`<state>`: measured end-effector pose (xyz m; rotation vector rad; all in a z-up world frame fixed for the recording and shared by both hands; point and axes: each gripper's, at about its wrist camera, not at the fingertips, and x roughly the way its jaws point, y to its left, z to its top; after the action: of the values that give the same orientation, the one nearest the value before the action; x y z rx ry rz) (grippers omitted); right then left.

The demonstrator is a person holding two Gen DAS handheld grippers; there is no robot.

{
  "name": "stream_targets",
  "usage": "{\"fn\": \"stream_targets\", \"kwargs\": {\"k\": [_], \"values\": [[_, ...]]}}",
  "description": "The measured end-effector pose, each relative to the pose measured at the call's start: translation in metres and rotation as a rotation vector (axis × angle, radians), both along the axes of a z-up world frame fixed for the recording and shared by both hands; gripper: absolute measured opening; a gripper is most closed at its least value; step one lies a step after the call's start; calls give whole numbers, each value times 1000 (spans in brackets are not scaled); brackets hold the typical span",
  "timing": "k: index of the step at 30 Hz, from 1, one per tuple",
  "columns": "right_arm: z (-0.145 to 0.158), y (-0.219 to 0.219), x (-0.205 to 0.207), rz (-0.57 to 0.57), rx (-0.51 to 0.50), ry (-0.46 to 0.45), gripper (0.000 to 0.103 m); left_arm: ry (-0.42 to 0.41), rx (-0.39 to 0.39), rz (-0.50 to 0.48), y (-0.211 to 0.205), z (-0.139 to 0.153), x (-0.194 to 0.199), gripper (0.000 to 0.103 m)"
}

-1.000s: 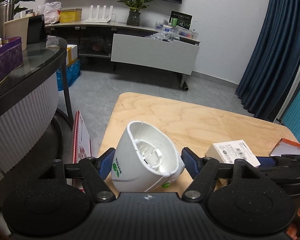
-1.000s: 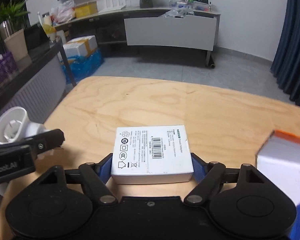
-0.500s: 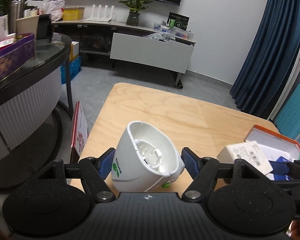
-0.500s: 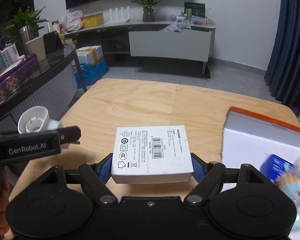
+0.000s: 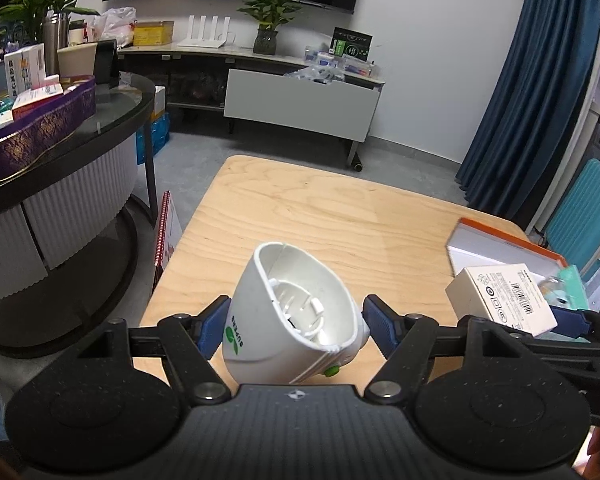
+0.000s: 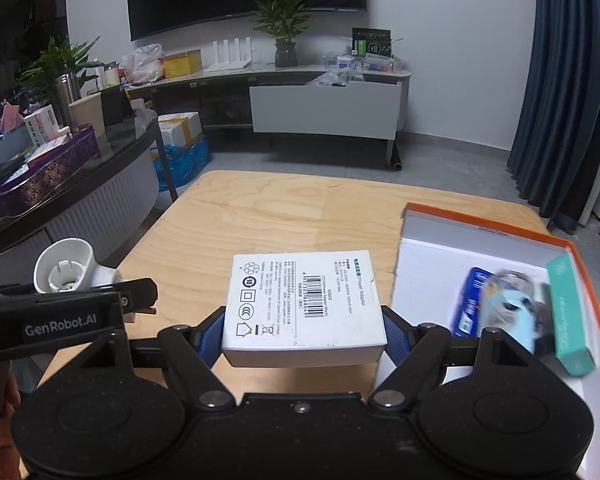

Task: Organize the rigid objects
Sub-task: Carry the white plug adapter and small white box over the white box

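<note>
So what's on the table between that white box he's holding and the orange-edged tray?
Nothing: the right wrist view shows only a narrow strip of bare wooden table between the white box and the orange-edged tray.

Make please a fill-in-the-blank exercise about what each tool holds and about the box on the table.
1. The left tool is shut on a white plastic ____ with a green logo.
2. The right tool grips a flat white box whose label bears a printed ____.
3. The open box to the right of the right tool has a rim of ____ colour.
4. Both tools are above a ____ table.

Missing words: cup; barcode; orange; wooden
</note>
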<state>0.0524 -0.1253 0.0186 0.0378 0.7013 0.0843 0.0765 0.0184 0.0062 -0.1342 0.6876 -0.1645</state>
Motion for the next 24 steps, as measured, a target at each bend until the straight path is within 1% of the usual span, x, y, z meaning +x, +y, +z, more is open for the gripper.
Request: {"fn": "stream_targets", "kwargs": {"k": [8,24], "values": [[11,-16,-31,-18,-4,-38,92,-19,2,-12,-13,7,-21,73],[19,-45,-60,-61,13,-88,92,-51,10,-48,-31,14,-38,73]]}}
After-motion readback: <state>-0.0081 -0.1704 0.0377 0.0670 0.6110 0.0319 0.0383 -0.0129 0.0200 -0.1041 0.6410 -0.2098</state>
